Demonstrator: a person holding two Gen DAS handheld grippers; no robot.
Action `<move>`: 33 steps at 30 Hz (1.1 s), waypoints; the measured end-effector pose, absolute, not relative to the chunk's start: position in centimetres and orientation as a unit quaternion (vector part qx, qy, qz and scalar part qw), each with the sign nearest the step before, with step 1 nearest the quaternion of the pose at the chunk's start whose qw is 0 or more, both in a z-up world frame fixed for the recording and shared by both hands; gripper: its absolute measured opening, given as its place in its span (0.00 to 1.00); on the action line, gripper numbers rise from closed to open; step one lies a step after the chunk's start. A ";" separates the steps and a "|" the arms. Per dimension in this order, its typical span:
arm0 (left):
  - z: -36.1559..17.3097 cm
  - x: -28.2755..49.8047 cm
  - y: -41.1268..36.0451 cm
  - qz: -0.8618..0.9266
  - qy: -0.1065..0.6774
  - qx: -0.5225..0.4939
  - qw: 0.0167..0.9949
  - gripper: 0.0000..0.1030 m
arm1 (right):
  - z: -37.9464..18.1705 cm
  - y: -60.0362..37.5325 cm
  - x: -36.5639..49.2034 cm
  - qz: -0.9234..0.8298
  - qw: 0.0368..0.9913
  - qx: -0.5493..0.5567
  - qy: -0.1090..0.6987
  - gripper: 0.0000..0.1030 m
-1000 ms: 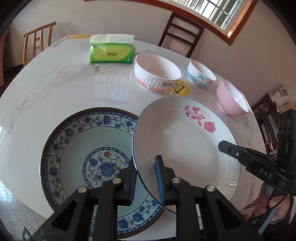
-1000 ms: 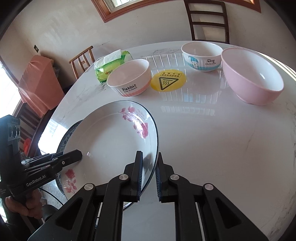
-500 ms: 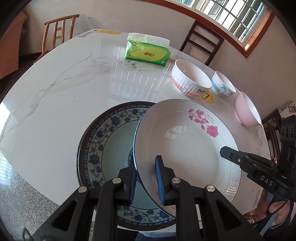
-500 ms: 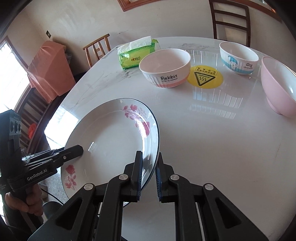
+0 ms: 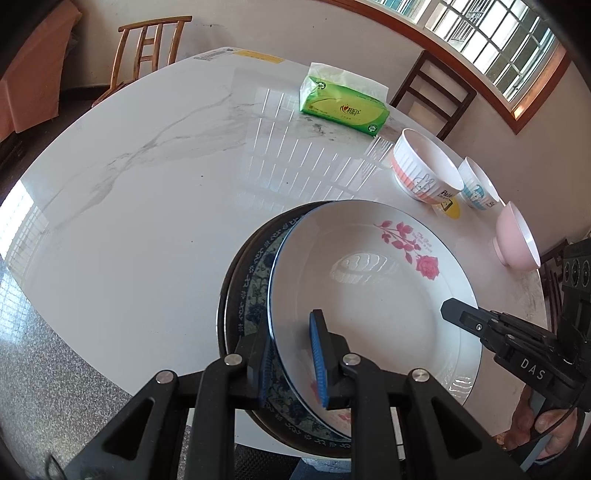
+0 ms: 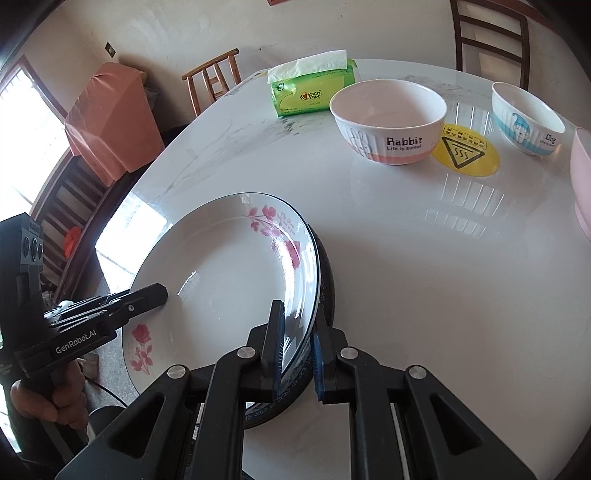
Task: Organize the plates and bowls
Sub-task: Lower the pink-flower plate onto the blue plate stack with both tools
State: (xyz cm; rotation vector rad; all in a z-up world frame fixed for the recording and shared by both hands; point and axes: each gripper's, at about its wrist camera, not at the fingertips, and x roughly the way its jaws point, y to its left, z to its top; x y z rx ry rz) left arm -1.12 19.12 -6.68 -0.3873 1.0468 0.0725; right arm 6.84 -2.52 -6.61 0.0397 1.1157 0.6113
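Observation:
A white plate with pink roses [image 5: 369,295] [image 6: 221,280] is held by both grippers at opposite rims. My left gripper [image 5: 291,321] [image 6: 159,291] is shut on its near-left rim. Across the plate, my right gripper [image 6: 297,317] [image 5: 454,310] is shut on the other rim. The rose plate lies close over a larger blue-patterned plate [image 5: 251,295] [image 6: 327,288] and covers most of it; I cannot tell if they touch. Further back stand a Rabbit bowl [image 5: 424,173] [image 6: 388,122], a Dog bowl [image 5: 476,184] [image 6: 524,122] and a pink bowl [image 5: 517,240] [image 6: 581,177].
A green tissue pack [image 5: 343,103] [image 6: 314,90] lies at the back of the white marble table [image 5: 147,184]. A yellow warning sticker [image 6: 465,153] sits between the Rabbit and Dog bowls. Wooden chairs [image 5: 147,48] [image 6: 491,33] stand around the table. The plates sit near the table's front edge.
Both grippers have carried the rose plate sideways over the blue-patterned plate, which showed widely before and now peeks out only along one side. Both grips stayed shut.

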 end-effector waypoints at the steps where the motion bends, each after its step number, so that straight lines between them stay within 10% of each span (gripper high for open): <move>1: -6.8 -1.1 19.3 0.036 0.498 -0.186 0.846 0.18 | -6.7 -2.3 6.8 0.286 0.803 0.019 0.522 0.13; 33: -6.9 -0.1 19.5 0.079 0.516 -0.175 0.835 0.19 | -7.1 -0.1 6.8 0.282 0.775 0.006 0.565 0.36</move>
